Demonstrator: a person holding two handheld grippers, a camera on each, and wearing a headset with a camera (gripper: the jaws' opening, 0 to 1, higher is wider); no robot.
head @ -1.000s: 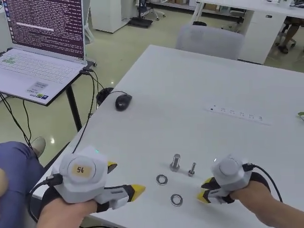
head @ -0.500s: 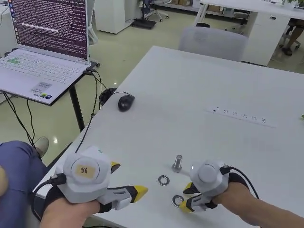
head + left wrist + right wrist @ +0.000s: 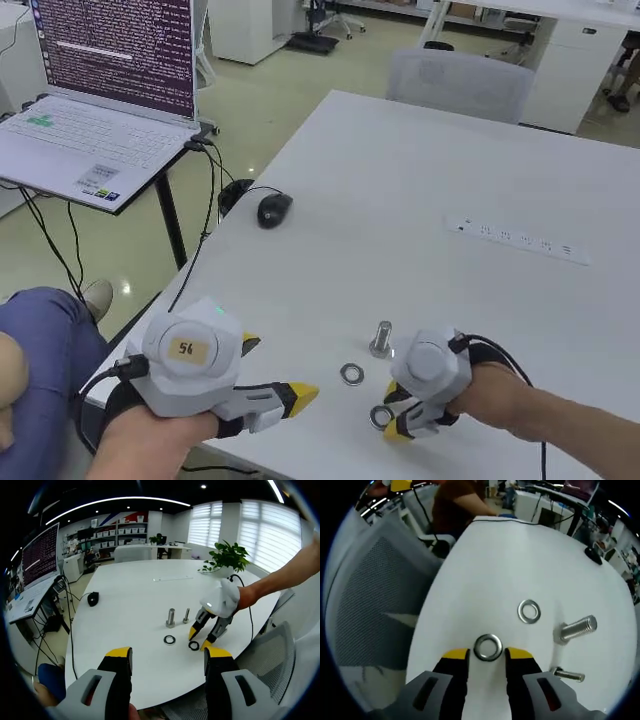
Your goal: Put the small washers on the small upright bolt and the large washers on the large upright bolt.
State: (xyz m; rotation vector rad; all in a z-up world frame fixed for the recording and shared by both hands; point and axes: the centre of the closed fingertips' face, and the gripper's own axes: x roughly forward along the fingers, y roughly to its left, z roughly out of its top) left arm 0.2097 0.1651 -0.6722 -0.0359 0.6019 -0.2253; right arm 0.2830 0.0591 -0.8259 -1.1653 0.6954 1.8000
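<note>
Two steel washers lie flat on the white table [image 3: 420, 180]: one [image 3: 351, 374] to the left, the other [image 3: 380, 416] nearer the front edge. The large upright bolt [image 3: 382, 340] stands just behind them. In the left gripper view the small bolt [image 3: 186, 615] stands beside the large bolt [image 3: 171, 618]. My right gripper [image 3: 396, 414] is low over the table, open, its yellow tips straddling the near washer [image 3: 488, 647] without closing on it. The other washer [image 3: 529, 611] lies beyond. My left gripper [image 3: 275, 372] hovers open and empty at the table's front left.
A black mouse [image 3: 274, 210] and a white power strip [image 3: 520, 240] lie farther back on the table. A laptop [image 3: 90, 150] sits on a stand to the left, with cables hanging. A grey chair [image 3: 455, 85] stands at the far edge.
My right gripper has moved left, from beside the small bolt down to the near washer, and its tips now stand either side of it. The left gripper has hardly moved.
</note>
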